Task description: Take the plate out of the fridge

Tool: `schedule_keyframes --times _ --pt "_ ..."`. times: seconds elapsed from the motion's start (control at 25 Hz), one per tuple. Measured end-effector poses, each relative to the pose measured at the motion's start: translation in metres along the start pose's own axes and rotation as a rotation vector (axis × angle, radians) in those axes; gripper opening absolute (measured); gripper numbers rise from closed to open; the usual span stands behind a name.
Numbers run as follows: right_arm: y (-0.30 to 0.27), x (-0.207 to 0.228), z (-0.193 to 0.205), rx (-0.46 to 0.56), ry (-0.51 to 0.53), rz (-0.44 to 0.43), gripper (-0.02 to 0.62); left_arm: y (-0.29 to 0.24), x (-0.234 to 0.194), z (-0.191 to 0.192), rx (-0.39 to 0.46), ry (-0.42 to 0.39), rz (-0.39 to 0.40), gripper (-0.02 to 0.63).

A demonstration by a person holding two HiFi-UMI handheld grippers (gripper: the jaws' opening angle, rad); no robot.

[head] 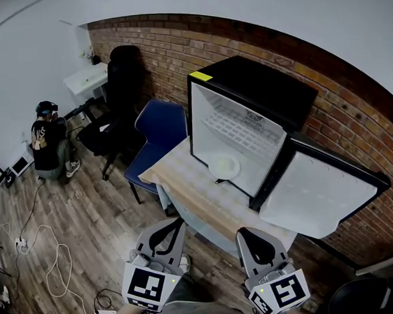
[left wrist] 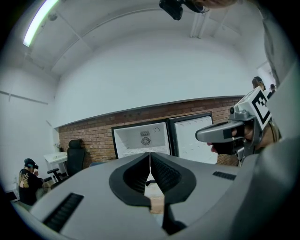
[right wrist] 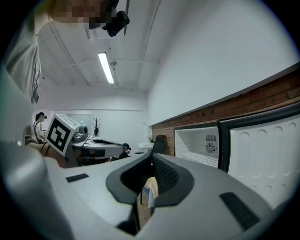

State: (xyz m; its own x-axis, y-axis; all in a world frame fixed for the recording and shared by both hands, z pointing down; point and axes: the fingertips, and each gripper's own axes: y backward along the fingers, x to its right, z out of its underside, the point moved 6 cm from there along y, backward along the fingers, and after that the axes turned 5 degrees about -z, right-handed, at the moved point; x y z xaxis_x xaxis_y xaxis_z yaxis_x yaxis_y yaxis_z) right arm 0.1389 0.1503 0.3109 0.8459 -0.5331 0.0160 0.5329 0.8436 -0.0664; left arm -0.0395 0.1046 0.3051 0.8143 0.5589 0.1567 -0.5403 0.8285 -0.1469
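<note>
Left gripper (head: pixel 178 221) and right gripper (head: pixel 246 232) are both pressed together, empty. I'd spread one, then approach the plate (head: pixel 224 166) in the fridge (head: pixel 259 91) level.

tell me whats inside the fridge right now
A white plate lies on the fridge floor near the open front, under a white wire shelf. A round vent sits on the back wall. The gripper views show only the upper interior; the floor is covered there.

Office-like workroom: brick wall (head: pixel 354 102), office chair (head: pixel 121 91), cables (head: pixel 49 257) across wooden floor (head: pixel 106 213).
</note>
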Motion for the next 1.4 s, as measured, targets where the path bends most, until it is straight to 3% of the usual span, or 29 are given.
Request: schedule_keyframes --times 0.92,1.4 --pt "-0.171 0.091 -0.035 -0.040 0.027 0.252 0.032 -0.180 -0.142 0.001 -0.027 -0.009 0.236 0.018" --pt "-0.200 0.116 -0.026 -0.093 0.033 0.308 0.032 -0.243 -0.152 0.032 -0.115 0.065 0.315 0.019"
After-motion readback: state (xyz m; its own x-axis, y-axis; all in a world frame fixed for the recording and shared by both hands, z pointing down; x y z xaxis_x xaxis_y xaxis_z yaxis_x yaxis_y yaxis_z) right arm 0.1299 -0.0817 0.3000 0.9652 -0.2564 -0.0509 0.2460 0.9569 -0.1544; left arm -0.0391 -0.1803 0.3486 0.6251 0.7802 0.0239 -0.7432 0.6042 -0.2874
